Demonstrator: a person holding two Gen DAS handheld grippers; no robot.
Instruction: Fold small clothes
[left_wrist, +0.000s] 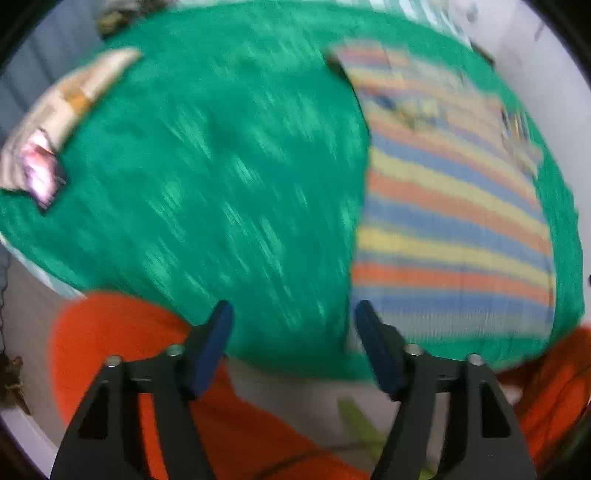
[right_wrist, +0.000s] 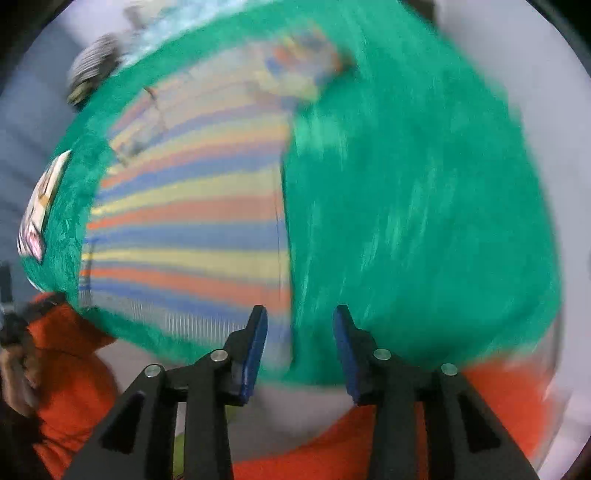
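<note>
Green cloth (left_wrist: 207, 166) carries one striped garment (left_wrist: 454, 206) lying flat, ahead and right of the left gripper (left_wrist: 293, 314) and ahead and left of the right gripper (right_wrist: 300, 317), both jaws wide apart and empty; motion blur obscures the garment's details.

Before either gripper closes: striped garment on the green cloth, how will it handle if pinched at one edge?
Striped garment lies flat, thin and knit-looking on the green cloth: probably floppy, draping from a pinch. Likely light. Its ribbing may drag on the cloth rather than slide, though the frames are blurred.
</note>
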